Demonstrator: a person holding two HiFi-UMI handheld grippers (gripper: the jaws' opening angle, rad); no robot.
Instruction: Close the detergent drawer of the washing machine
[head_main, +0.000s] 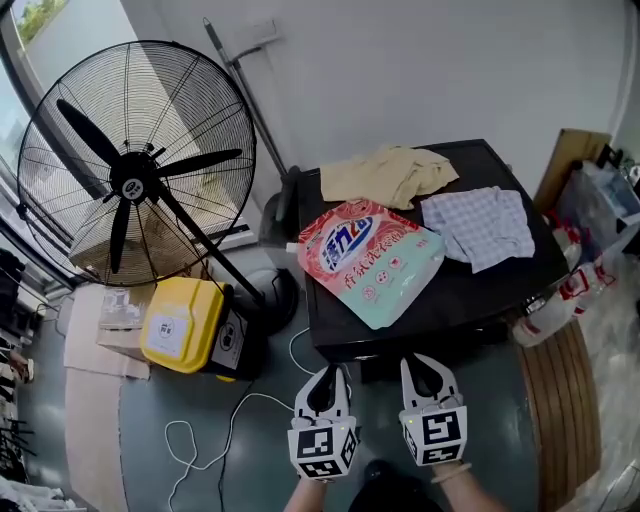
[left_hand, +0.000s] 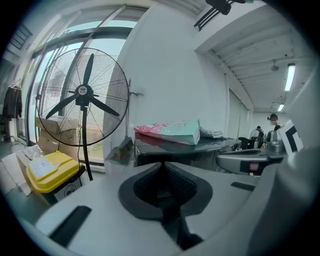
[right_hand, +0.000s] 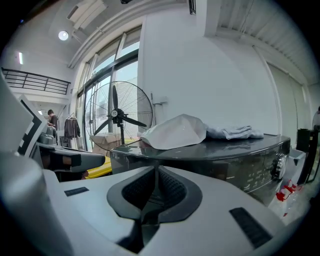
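Both pairs of fingers are pinched together on nothing: the left gripper and right gripper hang side by side, just short of the glossy black washing machine at twelve o'clock. I read this as the approach. The detergent drawer should sit on the front face, but I cannot pick it out or say how far out it stands. Next, a closed tip must meet its face squarely and push straight in. On top lie a pink-and-mint detergent pouch, its corner near the front edge, a crumpled beige cloth and a checked cloth. A black pedestal fan stands at ten o'clock, beside a yellow plastic box. Nothing seems to block the path.
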